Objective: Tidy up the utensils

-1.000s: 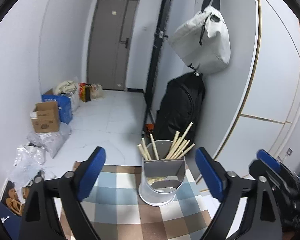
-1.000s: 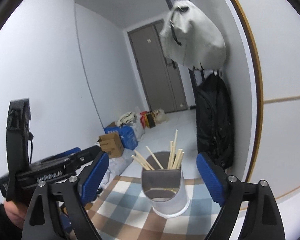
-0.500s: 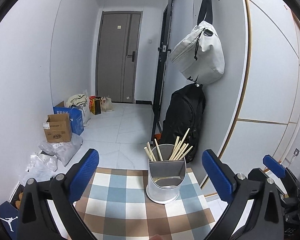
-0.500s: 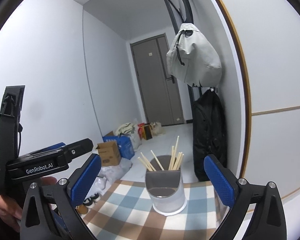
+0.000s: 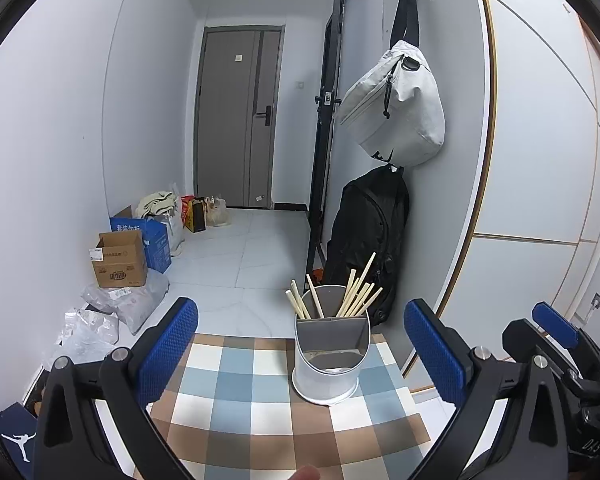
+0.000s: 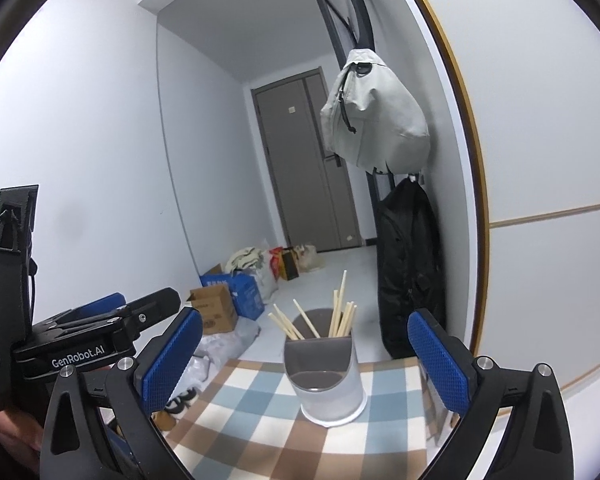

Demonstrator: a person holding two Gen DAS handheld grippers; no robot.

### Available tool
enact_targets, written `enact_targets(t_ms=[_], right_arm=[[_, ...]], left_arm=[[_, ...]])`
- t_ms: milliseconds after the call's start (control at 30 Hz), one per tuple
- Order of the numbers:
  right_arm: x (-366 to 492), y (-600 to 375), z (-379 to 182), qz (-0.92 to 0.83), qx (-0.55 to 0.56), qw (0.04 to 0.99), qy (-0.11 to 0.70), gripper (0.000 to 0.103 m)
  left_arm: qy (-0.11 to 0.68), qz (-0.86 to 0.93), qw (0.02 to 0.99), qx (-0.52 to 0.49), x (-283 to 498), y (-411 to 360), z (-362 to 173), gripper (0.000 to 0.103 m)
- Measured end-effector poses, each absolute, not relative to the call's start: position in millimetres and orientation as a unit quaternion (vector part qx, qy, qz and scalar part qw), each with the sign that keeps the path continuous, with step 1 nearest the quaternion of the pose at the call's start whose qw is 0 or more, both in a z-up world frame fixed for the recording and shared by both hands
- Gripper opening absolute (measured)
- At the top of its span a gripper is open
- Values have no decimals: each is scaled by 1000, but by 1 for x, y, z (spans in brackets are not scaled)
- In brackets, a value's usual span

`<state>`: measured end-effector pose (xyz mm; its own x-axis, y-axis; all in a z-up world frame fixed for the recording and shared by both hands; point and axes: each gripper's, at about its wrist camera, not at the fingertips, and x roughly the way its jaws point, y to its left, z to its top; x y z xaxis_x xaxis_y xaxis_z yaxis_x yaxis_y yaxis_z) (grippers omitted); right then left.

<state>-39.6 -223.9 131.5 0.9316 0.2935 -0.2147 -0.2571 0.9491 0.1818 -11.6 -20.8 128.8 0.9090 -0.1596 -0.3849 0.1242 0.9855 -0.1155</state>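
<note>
While upright, holder (image 5: pixel 331 354) with chopsticks (image 5: pixel 356 294).

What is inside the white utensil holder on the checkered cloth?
Wooden chopsticks stand in the rear compartment of the utensil holder. The front compartment shows only a shiny bottom; its wall hides the chopsticks' lower ends.

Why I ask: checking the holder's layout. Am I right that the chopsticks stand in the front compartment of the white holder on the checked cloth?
Not quite: the chopsticks stand in the holder's back compartment, as the left wrist view shows. The holder does sit on the checked cloth.
</note>
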Motion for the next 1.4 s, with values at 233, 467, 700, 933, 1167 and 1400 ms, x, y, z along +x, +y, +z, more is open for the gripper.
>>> enact_targets(t_ms=[233,467,700,933,1167,1400], right_arm=[[-40,-226,132,138,75,980,119,103],[-41,-226,131,138,75,980,121,103],[-41,-226,131,138,74,980,122,103],[-42,-227,129,135,73,980,125,103],[-44,-230,129,132,76,980,126,103],[-44,-231,130,133,76,980,125,103]], left_arm=[[209,-74,974,-49,-10,-20,127,100],[213,-76,973,-50,-11,-22,125,100],[218,-80,971,-51,-9,-23,124,100],[220,-82,971,-51,-11,-25,122,100],[218,-87,971,-47,-12,-28,124,100],[216,-88,971,-47,-13,-29,125,100]])
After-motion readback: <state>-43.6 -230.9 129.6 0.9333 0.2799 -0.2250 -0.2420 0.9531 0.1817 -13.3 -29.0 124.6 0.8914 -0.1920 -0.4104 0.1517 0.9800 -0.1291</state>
